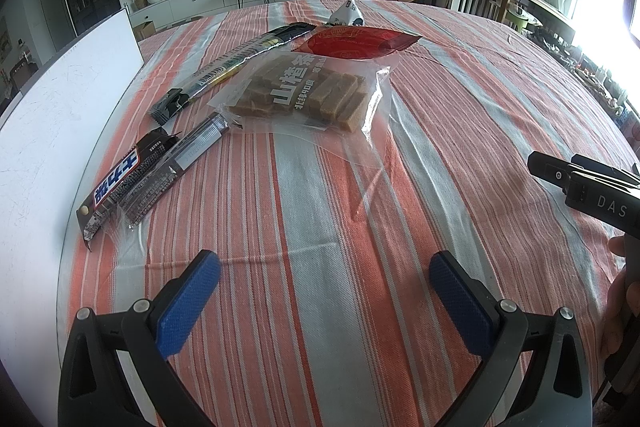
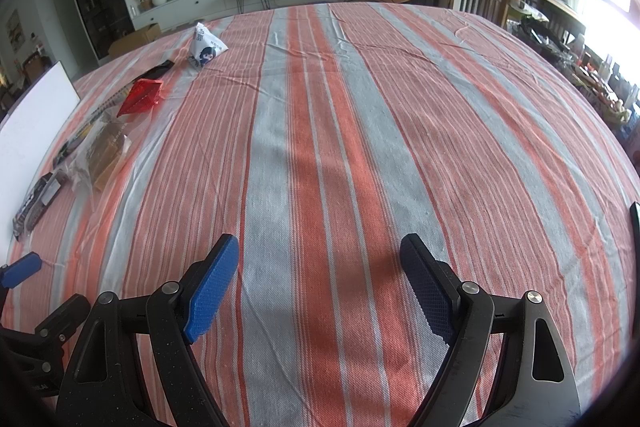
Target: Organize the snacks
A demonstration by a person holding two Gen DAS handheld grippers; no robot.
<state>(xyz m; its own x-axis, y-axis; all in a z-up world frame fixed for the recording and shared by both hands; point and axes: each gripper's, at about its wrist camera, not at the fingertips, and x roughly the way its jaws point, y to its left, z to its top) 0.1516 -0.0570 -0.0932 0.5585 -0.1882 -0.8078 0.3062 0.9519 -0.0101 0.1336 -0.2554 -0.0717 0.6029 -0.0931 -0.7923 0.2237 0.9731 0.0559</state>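
- Snacks bunched along the left half of the left wrist view, on the striped cloth over the bench (image 1: 440, 107); nothing sorted into any container yet, looks like the very start.
- Clear bag of brown bars (image 1: 308, 93) sitting mid-frame, white print across the front, loose empty plastic flopping toward the bottom; probably slippery and floppy to pinch.
- Red packet (image 1: 352, 43) just behind it, touching or slightly overlapping, can't tell which.
- Two long thin packets: dark chocolate bar (image 1: 120, 187) at lower left, striped stick pack (image 1: 236, 65) running diagonally toward upper middle.
- Small white pouch (image 2: 206, 45) standing up at the far end, upper left of the right wrist view.
- White board (image 1: 60, 107) along the left edge, maybe the sorting spot, just guessing.
- Left gripper (image 1: 324, 291) spread wide, holding nothing, hovering low and aimed at the pile.
- Right gripper (image 2: 320, 291) also spread, empty, over bare cloth well apart from the snacks.
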